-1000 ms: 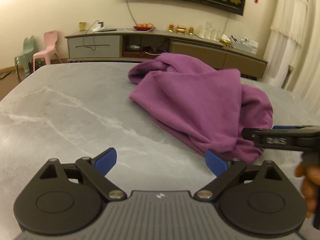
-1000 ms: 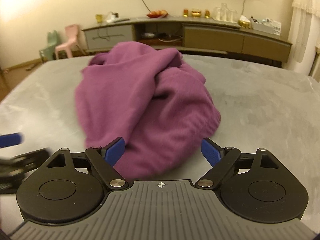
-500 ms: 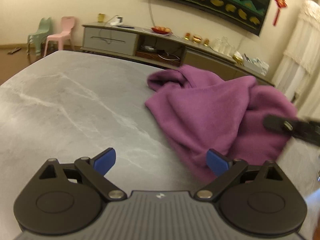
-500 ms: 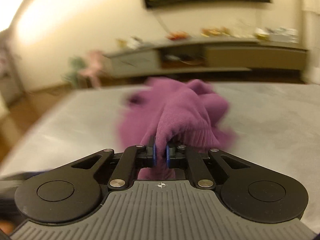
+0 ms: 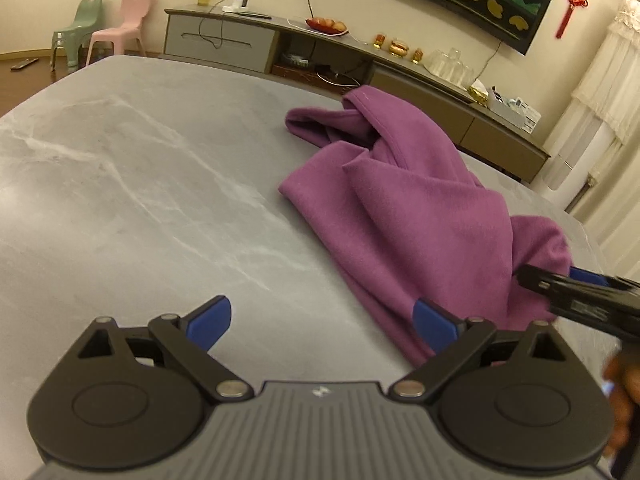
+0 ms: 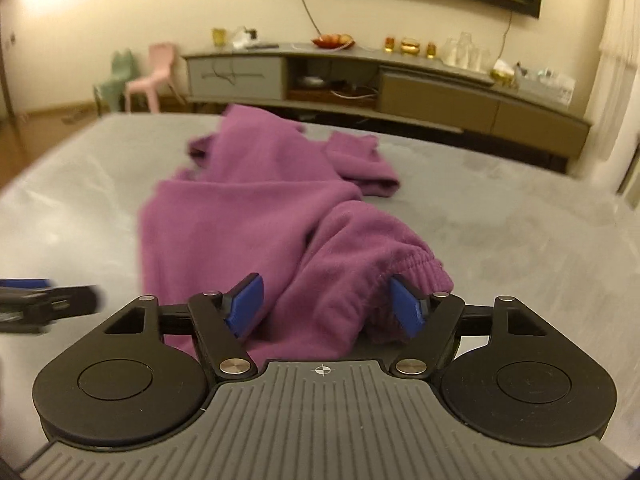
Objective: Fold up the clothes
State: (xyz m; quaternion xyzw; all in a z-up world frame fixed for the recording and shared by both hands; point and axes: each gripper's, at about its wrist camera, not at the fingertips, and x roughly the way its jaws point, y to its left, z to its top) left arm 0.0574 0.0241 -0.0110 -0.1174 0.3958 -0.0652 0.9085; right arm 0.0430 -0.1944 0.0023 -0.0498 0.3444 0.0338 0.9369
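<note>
Between the spread jaws of the right hand-held gripper (image 6: 326, 304) lies the elastic waistband of the rumpled purple fleece garment (image 6: 260, 216) – its length running away across the grey marbled desk (image 5: 120, 184) – while the left hand-held gripper (image 5: 322, 320), also agape, hangs beside its edge.

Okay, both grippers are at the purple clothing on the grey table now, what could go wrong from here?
1. The right gripper is open with bunched elastic-hem fabric between its pads; closing may pinch several layers, so the purple garment lifts as a clump.
2. The garment's near edge lies close to the table edge; a pull toward the person might drag it off.
3. The left gripper is open over bare table beside the cloth, so it may close on nothing.
</note>
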